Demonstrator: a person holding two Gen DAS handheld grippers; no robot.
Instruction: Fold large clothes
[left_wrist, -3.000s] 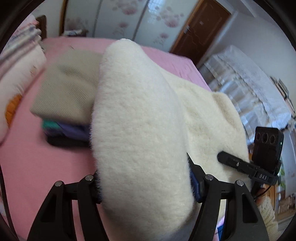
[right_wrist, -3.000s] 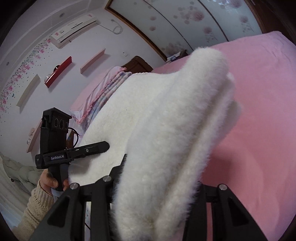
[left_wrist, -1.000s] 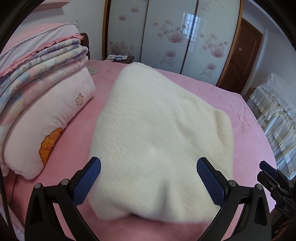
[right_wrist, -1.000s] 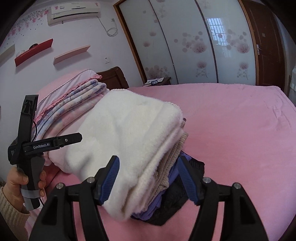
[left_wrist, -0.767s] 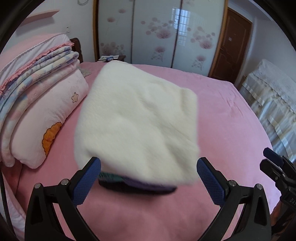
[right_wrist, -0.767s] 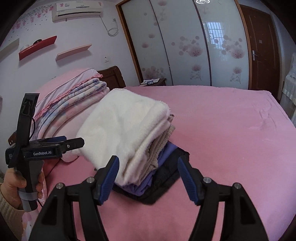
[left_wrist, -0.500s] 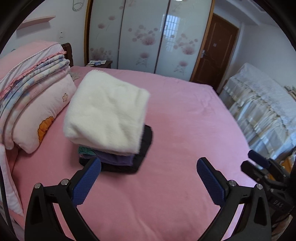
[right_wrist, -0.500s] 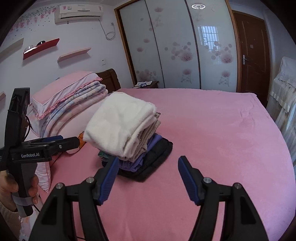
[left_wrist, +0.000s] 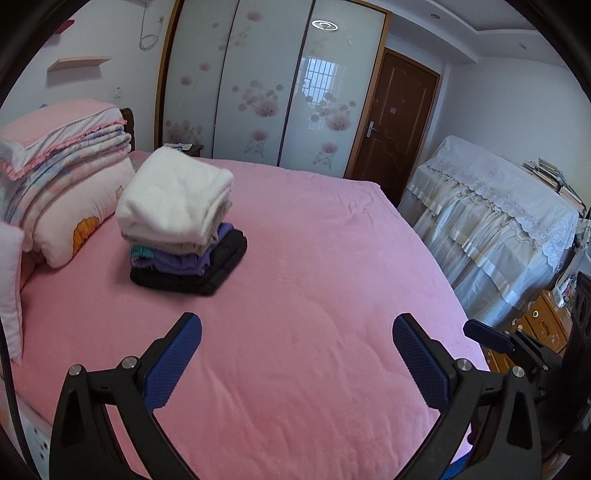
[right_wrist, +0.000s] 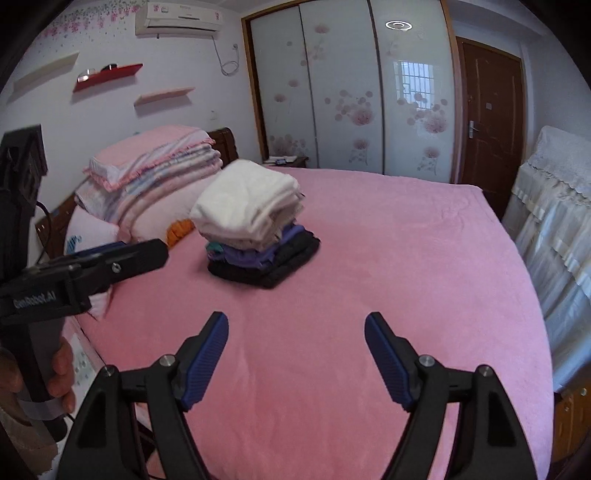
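Clothes stacked, both your grippers empty.
Left of the bed (left_wrist: 314, 258), by the pillows (left_wrist: 66, 206), sits the stack (left_wrist: 181, 229), fleece (left_wrist: 173, 199) on top; your left gripper (left_wrist: 297, 336) gapes wide, the right gripper (right_wrist: 295, 332) is opening, nothing between.

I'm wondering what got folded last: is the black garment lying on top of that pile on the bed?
No, the black garment lies at the bottom of the pile, and the fluffy white one sits on top.

- My left hand (right_wrist: 55, 373) at eight o'clock is half cut off by the frame edge.
- Under the white fleece (left_wrist: 173, 195), the lower folded clothes (left_wrist: 184, 258) show edges only.
- Items on the bedside table (right_wrist: 284, 159) at twelve o'clock are too small to identify.
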